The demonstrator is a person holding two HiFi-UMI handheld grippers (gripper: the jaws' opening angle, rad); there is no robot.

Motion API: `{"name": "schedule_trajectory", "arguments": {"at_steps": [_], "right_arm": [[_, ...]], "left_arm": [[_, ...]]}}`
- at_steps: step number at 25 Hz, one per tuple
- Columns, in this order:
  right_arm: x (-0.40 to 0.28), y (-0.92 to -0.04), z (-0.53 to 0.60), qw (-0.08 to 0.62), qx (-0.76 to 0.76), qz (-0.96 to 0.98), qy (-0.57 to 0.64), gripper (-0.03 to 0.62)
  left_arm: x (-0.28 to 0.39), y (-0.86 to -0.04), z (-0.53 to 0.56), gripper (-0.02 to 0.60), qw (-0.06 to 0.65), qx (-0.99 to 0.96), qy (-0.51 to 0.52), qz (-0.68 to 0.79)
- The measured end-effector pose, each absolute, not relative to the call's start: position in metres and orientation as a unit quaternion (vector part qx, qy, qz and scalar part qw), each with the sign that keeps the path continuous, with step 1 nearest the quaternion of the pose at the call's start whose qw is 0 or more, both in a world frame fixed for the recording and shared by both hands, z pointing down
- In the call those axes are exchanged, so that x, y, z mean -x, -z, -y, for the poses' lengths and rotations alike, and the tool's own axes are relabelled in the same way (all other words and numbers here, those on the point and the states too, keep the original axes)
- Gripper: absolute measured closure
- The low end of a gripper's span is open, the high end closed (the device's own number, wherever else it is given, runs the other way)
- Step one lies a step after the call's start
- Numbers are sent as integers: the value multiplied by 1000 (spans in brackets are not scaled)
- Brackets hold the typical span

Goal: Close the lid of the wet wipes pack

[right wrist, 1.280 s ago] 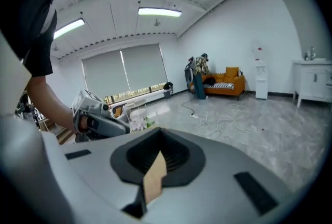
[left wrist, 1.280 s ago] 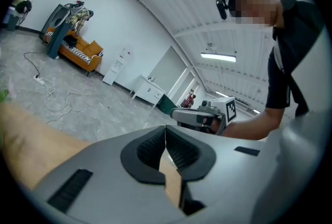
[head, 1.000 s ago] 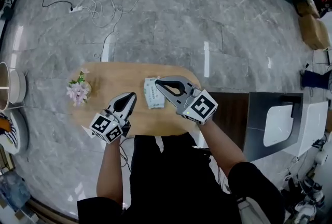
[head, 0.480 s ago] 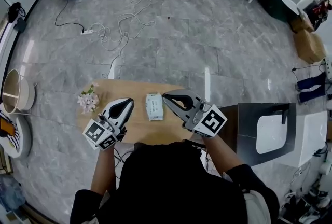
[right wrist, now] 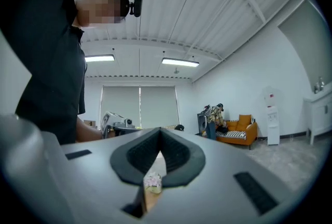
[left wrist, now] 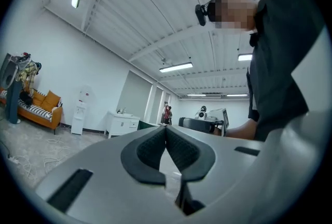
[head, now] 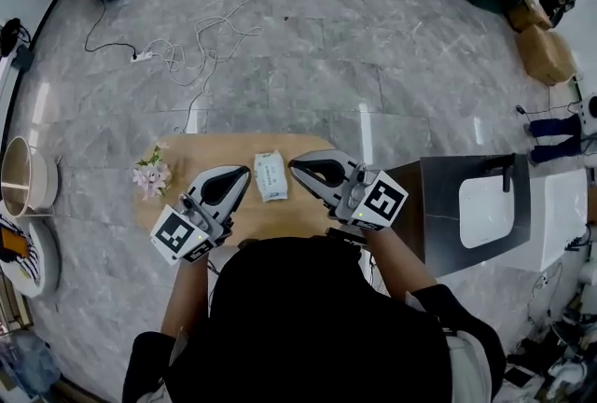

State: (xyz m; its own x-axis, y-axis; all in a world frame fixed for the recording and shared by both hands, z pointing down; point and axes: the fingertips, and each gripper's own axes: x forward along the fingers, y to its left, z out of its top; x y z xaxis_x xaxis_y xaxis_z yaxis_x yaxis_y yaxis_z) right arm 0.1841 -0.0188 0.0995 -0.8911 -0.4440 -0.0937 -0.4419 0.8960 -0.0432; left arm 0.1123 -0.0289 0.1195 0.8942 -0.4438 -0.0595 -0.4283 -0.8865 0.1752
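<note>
Wet wipes pack [head: 270,175]: lying flat near the middle of the oval wooden table [head: 187,154], sitting right between the two gripper tips and touching neither. Showing white with a bit of greenish print from the head view. Way too small there to be telling whether the lid is up or down, so not calling it.

Left gripper [head: 245,173]: hovering just beside the pack's left edge, pointing in toward it, marker cube hanging back by the near table edge. Jaws pressing together at the tips in its own view, pinching nothing, only a thin slit opening further down the pads.

Right gripper [head: 293,163]: hanging just beside the pack's right edge, angling in from the other side. Same deal here, pads meeting at the tips, nothing gripped, with the little flower pot [right wrist: 153,180] peeking through the slit lower down.

Flower pot standing over at the left end of the table, well apart from the pack. Both gripper cameras tilting up at ceiling lights. Grey marble floor [head: 326,47] all around, white cables and a power strip [head: 140,56] trailing off upper left.
</note>
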Motion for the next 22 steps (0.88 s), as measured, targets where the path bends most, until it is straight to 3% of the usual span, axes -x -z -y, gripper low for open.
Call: {"name": "schedule_trajectory", "arguments": {"at_steps": [22], "right_arm": [[-211, -124, 21, 56, 257, -963, 50, 585]], "left_arm": [[-164, -154, 29, 565, 108, -982, 34, 151]]}}
